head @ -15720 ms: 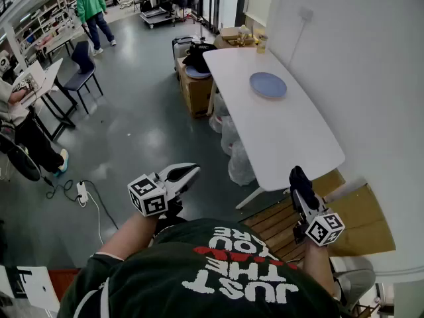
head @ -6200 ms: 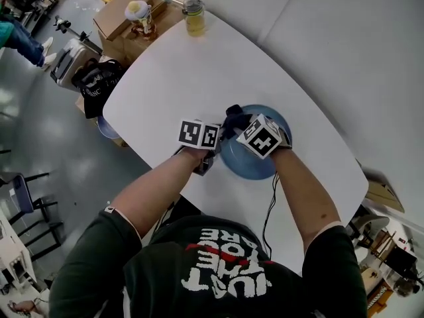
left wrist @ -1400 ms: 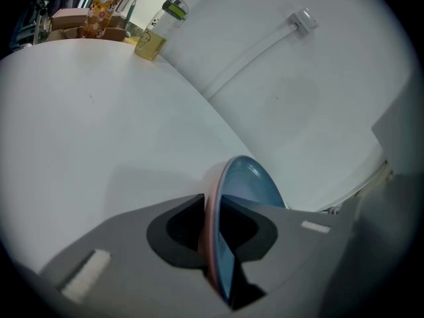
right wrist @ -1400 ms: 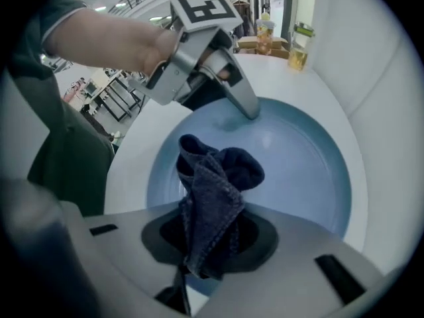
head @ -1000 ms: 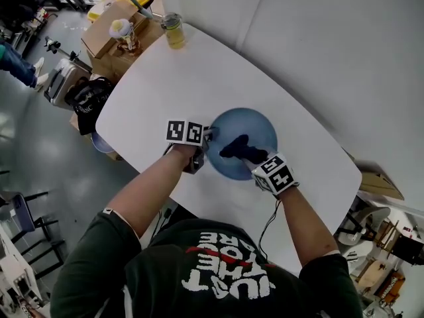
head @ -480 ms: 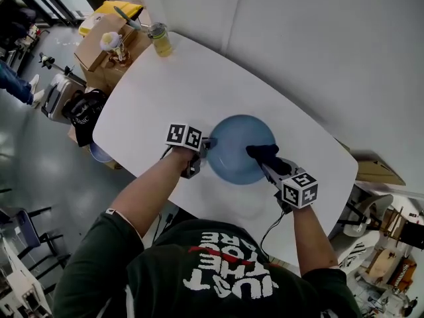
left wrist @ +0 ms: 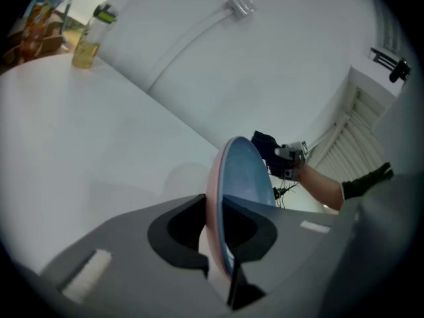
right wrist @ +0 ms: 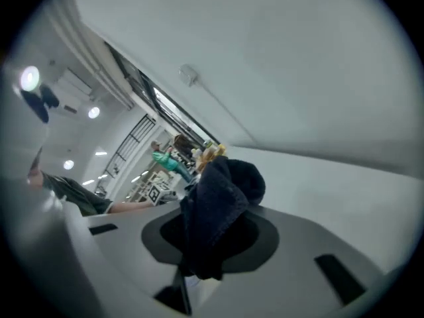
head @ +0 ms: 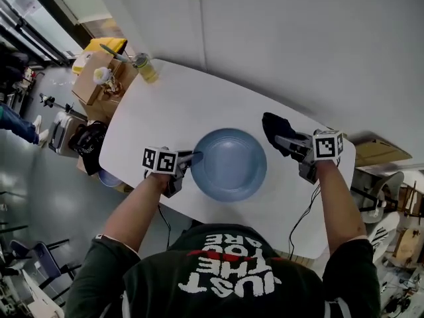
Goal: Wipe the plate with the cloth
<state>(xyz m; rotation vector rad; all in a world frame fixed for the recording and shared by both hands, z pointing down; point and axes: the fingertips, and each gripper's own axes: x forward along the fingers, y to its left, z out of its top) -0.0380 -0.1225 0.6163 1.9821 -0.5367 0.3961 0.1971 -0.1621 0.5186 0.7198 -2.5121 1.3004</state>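
The round blue plate [head: 228, 164] is over the middle of the white table [head: 165, 114]. My left gripper [head: 191, 158] is shut on its left rim, and its jaws have just been closing on that rim. In the left gripper view the plate [left wrist: 246, 171] stands edge-on between the jaws of the left gripper [left wrist: 213, 217] and looks raised off the tabletop. My right gripper [head: 283, 139] is to the right of the plate and clear of it. It is shut on a bunched dark navy cloth [head: 273, 127]. The cloth [right wrist: 222, 201] hides the right gripper [right wrist: 213, 240] fingertips.
A bottle of yellow liquid [head: 146, 69] stands at the table's far left corner. Cardboard boxes [head: 98, 78] and a dark bag [head: 86, 141] sit on the floor to the left. A white wall runs behind the table. A person in teal [right wrist: 165, 161] is far off.
The right gripper has carried the cloth off the plate, up and to the right. The left gripper has risen with the plate's rim in it. The head view has shifted.
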